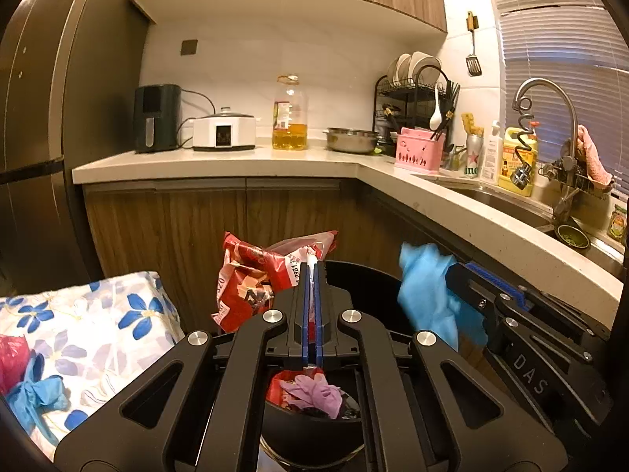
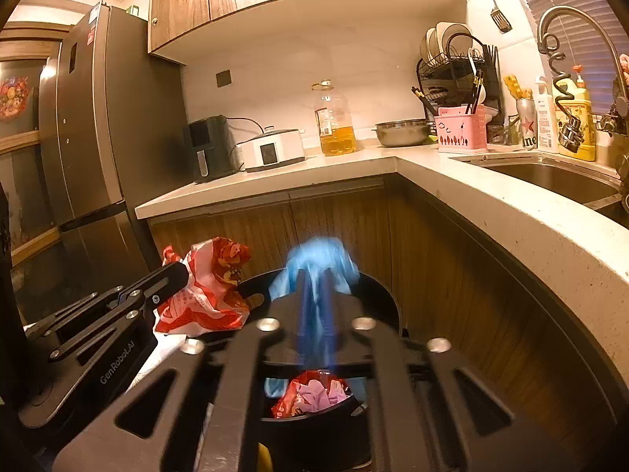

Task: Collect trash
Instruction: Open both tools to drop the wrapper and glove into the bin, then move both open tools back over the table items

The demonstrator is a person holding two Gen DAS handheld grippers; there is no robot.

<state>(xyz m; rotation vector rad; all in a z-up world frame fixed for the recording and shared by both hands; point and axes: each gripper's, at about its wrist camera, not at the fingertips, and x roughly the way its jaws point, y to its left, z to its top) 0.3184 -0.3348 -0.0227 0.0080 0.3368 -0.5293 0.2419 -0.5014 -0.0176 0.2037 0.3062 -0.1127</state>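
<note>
My left gripper (image 1: 313, 275) is shut on a crumpled red-and-white plastic bag (image 1: 251, 279), held over the rim of a black bin (image 1: 365, 279). From the right wrist view this gripper (image 2: 179, 273) and its bag (image 2: 204, 299) sit at the left. My right gripper (image 2: 316, 279) is blurred above the bin (image 2: 381, 291). A blue glove (image 2: 320, 259) lies loosely between its slightly parted fingers. The left wrist view shows that glove (image 1: 428, 295) at the right gripper's (image 1: 458, 275) tip. Down in the bin lie a red wrapper and a pink glove (image 2: 318, 391).
A floral cloth (image 1: 98, 314) covers a surface on the left, carrying another blue glove (image 1: 35, 393) and a red bag (image 1: 11, 354). The L-shaped counter (image 2: 491, 200) and wooden cabinet fronts hem the bin in behind and to the right. A fridge (image 2: 90, 137) stands on the left.
</note>
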